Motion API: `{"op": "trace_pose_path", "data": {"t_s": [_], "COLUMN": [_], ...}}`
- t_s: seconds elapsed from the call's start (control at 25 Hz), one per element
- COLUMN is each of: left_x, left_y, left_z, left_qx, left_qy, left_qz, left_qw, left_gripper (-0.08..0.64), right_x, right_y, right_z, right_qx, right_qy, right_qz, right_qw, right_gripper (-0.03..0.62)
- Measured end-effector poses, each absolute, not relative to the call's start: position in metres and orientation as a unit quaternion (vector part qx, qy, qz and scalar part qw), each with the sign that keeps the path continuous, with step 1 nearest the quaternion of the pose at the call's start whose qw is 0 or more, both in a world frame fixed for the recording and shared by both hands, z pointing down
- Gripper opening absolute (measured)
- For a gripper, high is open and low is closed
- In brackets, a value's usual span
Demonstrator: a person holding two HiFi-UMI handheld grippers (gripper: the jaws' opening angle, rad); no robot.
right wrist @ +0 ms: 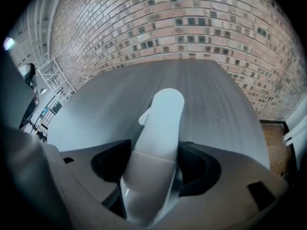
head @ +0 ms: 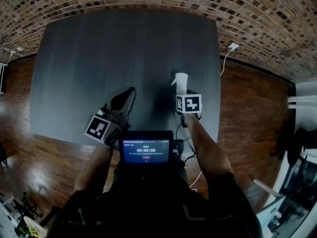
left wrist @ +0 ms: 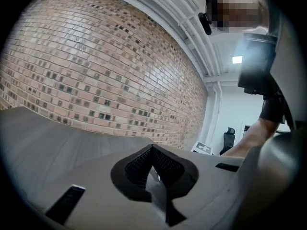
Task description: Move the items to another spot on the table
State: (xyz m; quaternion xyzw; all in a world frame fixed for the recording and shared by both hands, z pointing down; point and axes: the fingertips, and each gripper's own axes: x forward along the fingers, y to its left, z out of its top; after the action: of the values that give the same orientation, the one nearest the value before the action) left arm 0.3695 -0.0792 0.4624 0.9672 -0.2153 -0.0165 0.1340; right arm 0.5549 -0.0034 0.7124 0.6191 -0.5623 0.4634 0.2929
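The spray bottle stands pinched low between the fingers of the right gripper, its head beyond them. The left gripper has its fingers closed together, empty. Lifted off the desk, the bottle may tilt and slip.

The only writing is on the small screen at the near edge of the head view, by the person's chest. It shows a middle row of digits like a timer, seemingly 00:00:06, while the lines above and below it are too small to read. The left cube and the right cube carry black-and-white square marker patterns rather than letters, and the white bottle shows no print that can be read.
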Motion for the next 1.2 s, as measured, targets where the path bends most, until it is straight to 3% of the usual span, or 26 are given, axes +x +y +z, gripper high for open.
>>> {"op": "trace_pose_path", "data": {"t_s": [0.52,0.84,1.2], "left_x": [0.376,0.369,0.347], "left_y": [-0.059,-0.043,-0.009], "left_z": [0.414,0.366,0.335], "left_qx": [0.989,0.994,0.990], "left_qy": [-0.129,-0.093,-0.120], "left_qz": [-0.053,-0.052,-0.045], "left_qw": [0.042,-0.027,-0.055], "left_gripper": [-0.005,-0.005,-0.005], "right_x": [0.553,0.551,0.544], "right_y": [-0.004,-0.005,-0.006], "right_z": [0.703,0.660,0.591], "right_qx": [0.608,0.604,0.586], "right_qy": [-0.586,-0.628,-0.692], "right_qz": [0.456,0.424,0.375], "right_qw": [0.283,0.247,0.195], "right_gripper": [0.284,0.282,0.282]}}
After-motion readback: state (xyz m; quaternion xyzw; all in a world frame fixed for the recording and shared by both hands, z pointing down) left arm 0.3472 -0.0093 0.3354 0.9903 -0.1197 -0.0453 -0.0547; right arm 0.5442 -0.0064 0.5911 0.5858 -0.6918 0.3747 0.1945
